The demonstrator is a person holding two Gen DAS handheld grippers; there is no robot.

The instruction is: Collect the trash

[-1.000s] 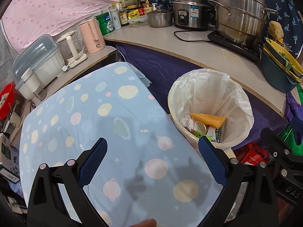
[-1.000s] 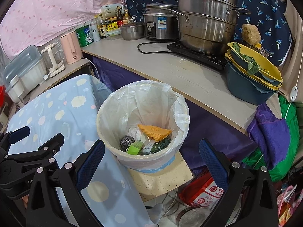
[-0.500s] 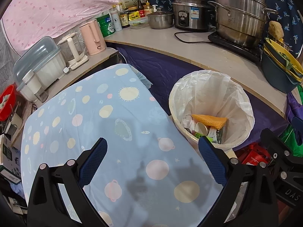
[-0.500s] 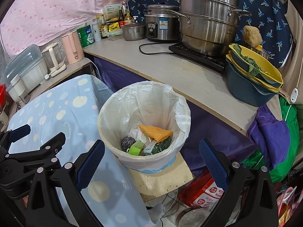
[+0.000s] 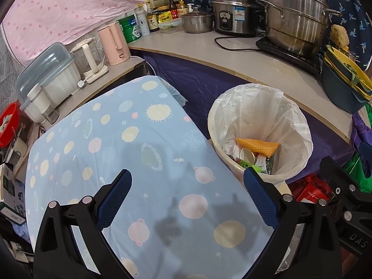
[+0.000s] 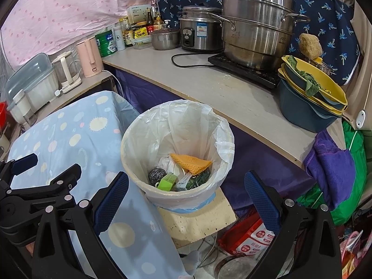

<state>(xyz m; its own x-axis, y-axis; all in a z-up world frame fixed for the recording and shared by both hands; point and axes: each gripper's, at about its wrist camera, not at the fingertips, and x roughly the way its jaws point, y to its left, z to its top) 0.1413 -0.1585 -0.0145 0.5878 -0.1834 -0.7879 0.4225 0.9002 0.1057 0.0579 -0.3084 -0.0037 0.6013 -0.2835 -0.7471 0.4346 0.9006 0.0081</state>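
A white bin lined with a clear bag [image 5: 290,107] [image 6: 148,127] stands beside the table with the blue planet-print cloth [image 5: 116,144] [image 6: 69,130]. Inside lie an orange mesh cloth [image 6: 191,162], a steel scourer [image 6: 157,174], a green piece [image 6: 167,181], a paper cup [image 5: 247,155] and wrappers. My left gripper [image 5: 187,183] hovers open over the cloth with nothing between its fingers. My right gripper [image 6: 186,186] is open and empty, above the bin's near rim. The left gripper's body [image 6: 37,193] shows at the lower left of the right wrist view.
A curved counter [image 6: 209,86] behind the bin carries a big steel steamer [image 6: 255,28], a rice cooker [image 6: 197,32], bottles, a pink kettle [image 5: 112,43] and stacked yellow and blue basins [image 6: 311,97]. Red packets [image 6: 251,237] and a foam block [image 6: 197,220] lie on the floor.
Both views have drifted slightly back and up from the bin. Both grippers stay open and empty. A fingertip at the left view's bottom edge a second ago is gone.
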